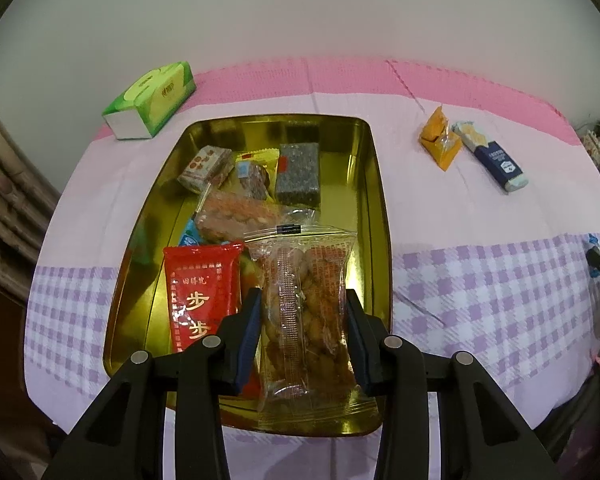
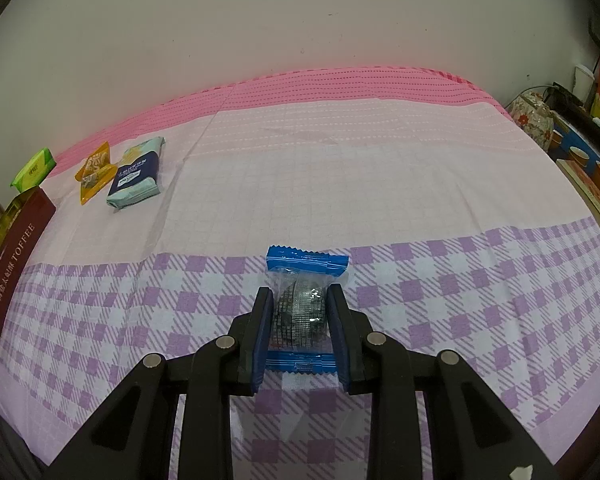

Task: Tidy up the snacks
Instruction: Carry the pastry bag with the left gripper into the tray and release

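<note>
My left gripper (image 1: 303, 300) is shut on a clear packet of brown fried twists (image 1: 306, 304), held over the near right part of a gold tin tray (image 1: 374, 184). In the tray lie a red packet (image 1: 202, 292), a dark speckled bar (image 1: 298, 174) and several other wrapped snacks. My right gripper (image 2: 300, 298) is shut on a blue-ended clear wrapper with a dark round snack (image 2: 300, 312), just above the checked cloth. An orange packet (image 1: 440, 140) (image 2: 94, 176) and a navy packet (image 1: 496, 160) (image 2: 134, 178) lie on the cloth beside the tray.
A green tissue box (image 1: 152, 100) (image 2: 34, 170) stands behind the tray. A dark red lid marked TOFFEE (image 2: 16, 256) leans at the left edge of the right wrist view. Jars, cups and boxes (image 2: 580, 136) crowd the far right. A wall backs the table.
</note>
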Action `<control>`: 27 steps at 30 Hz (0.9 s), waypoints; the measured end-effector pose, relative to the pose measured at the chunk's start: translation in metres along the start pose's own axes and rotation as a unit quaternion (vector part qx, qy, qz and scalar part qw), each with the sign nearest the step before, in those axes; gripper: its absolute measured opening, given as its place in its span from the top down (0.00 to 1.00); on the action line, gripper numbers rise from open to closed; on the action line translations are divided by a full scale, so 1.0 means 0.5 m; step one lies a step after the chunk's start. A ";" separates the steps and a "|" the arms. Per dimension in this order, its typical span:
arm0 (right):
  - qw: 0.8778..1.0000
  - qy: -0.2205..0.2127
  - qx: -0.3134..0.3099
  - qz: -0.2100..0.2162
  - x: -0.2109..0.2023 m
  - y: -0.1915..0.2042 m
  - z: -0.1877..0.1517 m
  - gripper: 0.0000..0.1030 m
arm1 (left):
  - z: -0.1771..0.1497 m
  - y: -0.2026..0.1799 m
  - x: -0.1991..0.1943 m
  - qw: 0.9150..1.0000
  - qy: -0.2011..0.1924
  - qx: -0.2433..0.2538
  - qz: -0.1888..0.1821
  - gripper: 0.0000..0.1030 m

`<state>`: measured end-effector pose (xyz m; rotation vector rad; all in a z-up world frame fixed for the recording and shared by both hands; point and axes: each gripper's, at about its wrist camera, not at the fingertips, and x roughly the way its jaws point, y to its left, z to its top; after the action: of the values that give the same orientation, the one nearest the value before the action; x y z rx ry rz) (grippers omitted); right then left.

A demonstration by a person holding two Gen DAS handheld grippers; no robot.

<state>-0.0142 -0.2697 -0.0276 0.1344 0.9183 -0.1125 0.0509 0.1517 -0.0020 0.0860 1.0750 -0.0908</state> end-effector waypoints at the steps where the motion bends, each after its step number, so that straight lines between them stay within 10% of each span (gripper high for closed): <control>1: 1.000 0.000 -0.001 -0.001 0.000 0.000 0.000 0.74 | 0.000 -0.001 0.003 1.000 0.002 0.001 0.001 0.61; 27: 1.000 0.001 -0.002 -0.003 0.001 0.001 0.001 0.74 | -0.003 -0.004 0.015 1.000 0.017 0.008 0.016 0.60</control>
<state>-0.0137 -0.2690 -0.0276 0.1282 0.9199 -0.1155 0.0531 0.1495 -0.0095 0.1183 1.1076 -0.0694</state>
